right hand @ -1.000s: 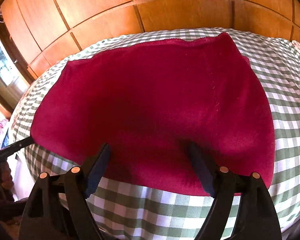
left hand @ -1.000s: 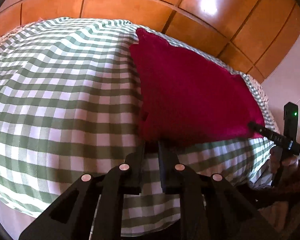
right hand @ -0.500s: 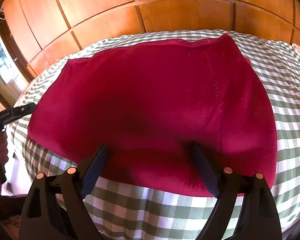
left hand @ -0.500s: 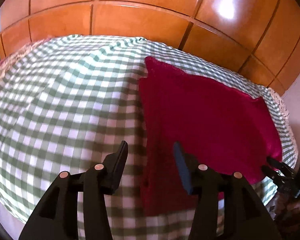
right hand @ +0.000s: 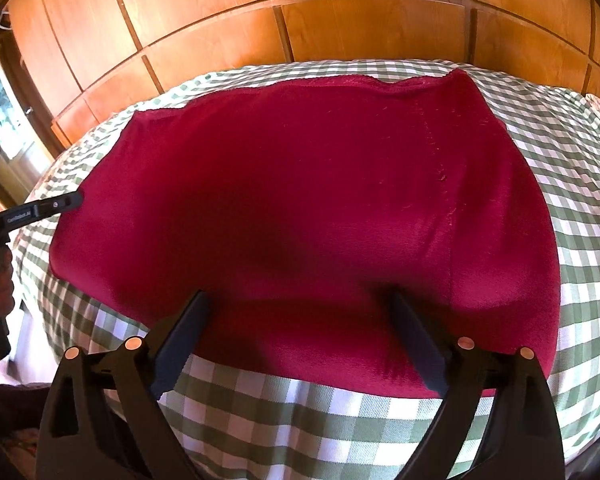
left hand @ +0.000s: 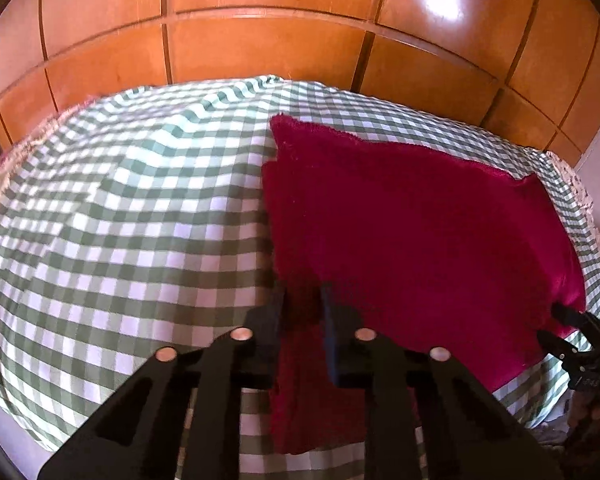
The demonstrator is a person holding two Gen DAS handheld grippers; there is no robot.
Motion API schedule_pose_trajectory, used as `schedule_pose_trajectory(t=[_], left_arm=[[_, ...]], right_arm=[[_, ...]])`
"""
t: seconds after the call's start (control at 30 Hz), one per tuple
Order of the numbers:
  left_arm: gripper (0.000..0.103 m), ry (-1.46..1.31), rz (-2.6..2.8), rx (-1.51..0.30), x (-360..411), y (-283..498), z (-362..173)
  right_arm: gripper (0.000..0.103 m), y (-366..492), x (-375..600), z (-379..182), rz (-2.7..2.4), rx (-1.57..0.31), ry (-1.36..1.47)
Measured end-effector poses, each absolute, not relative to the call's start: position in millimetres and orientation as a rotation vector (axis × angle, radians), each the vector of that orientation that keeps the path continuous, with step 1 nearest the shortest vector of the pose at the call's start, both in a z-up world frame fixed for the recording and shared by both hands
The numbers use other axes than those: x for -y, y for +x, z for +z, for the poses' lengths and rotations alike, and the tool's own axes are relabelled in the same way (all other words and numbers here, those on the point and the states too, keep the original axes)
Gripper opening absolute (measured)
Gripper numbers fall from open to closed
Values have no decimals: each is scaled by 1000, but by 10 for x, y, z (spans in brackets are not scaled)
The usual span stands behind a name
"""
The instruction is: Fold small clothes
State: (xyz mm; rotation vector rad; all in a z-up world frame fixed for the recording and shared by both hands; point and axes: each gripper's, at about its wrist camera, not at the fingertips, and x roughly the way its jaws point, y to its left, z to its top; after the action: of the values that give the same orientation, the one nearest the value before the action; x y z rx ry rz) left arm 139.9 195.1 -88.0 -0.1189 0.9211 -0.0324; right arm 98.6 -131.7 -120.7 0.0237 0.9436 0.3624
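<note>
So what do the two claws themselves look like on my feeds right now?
Both are alike. The left claw is glossy black plastic: angular, cut-out linkage arms, round copper-coloured rivet heads, and dark blue pads on the fingers. The right claw has the same black frame, four copper rivets and blue pads. Seen side-on, the left claw's finger bears small pale lettering, too small to read. No cables or sleeves are visible.
</note>
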Motion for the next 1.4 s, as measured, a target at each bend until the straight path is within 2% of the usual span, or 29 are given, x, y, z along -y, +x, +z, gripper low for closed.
schedule_pose_trajectory(t=[0.37, 0.57, 0.63, 0.8, 0.97, 1.1, 1.4], left_arm=[[7, -71, 18, -871, -1919, 1390, -803], [7, -134, 91, -966, -2049, 1598, -1230], [7, -122, 99, -953, -2022, 1588, -1228], [22, -173, 88, -906, -2098, 1503, -1006], [24, -201, 51, -803, -2092, 1375, -721], [31, -208, -57, -779, -1896, 1343, -686], [36, -164, -206, -860, -1273, 1528, -874]], right_arm=[[93, 980, 1268, -1215, 353, -937, 14], [94, 966, 1235, -1236, 346, -930, 2], [94, 967, 1247, -1234, 348, -930, 3], [95, 996, 1247, -1218, 349, -941, -2], [95, 994, 1399, -1027, 392, -929, 69], [95, 1100, 1871, -767, 300, -842, 208], [95, 1499, 2587, -1110, 183, -920, 415]])
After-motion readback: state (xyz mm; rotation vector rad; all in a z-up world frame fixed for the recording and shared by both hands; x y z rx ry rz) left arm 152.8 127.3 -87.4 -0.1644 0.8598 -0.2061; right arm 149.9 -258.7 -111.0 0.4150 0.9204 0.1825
